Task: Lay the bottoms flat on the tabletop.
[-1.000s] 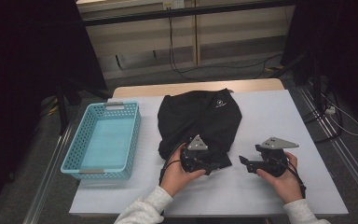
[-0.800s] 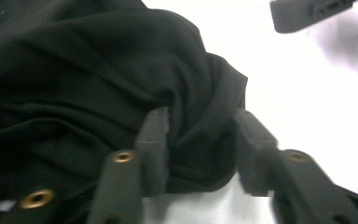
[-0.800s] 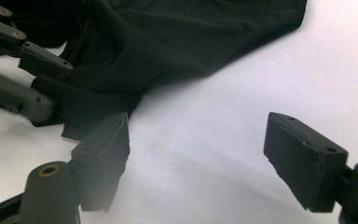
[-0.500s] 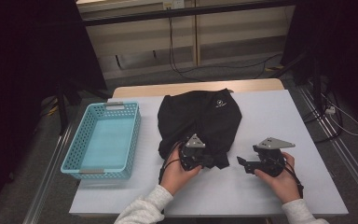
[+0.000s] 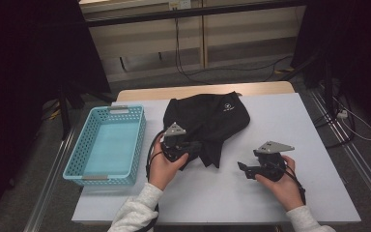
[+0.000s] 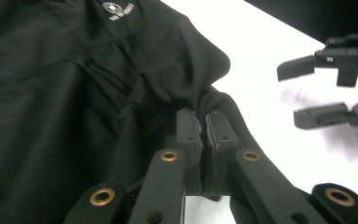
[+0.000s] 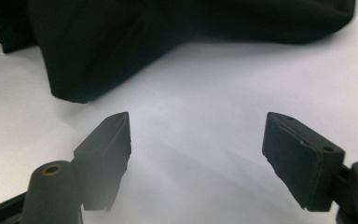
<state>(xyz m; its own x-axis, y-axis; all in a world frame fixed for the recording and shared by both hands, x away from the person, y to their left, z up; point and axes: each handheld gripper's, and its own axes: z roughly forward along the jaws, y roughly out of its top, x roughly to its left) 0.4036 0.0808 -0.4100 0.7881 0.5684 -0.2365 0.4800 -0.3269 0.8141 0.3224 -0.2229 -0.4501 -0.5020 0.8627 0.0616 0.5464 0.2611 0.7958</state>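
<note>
1. The surface (image 5: pixel 314 159) is a pale tabletop, with the black garment (image 5: pixel 207 121) lying crumpled across its middle, just right of the blue basket (image 5: pixel 107 145). It's the biggest loose thing here and it looks like a soft, light knit, a tee or a top with a small white logo (image 6: pixel 118 7) near one end.
2. My guess at handling: floppy, no stiffness at all, so it will drape and trail from wherever it's pinched. Not fragile, not slippery either; cloth bunches nicely between pads.
3. The left gripper (image 5: pixel 193 147) sits at the near edge of the garment, and in the left gripper view its jaws are pinched tight together on a fold of black fabric (image 6: pixel 204 100). An edge fold like that seems like a decent place to grab.
4. The right gripper (image 5: pixel 244 167) hovers over bare surface, well apart from the cloth, with its jaws wide and nothing between them. Its own view shows a hanging corner of the garment (image 7: pixel 70 88) ahead, which I'd go for as a second hold.
</note>
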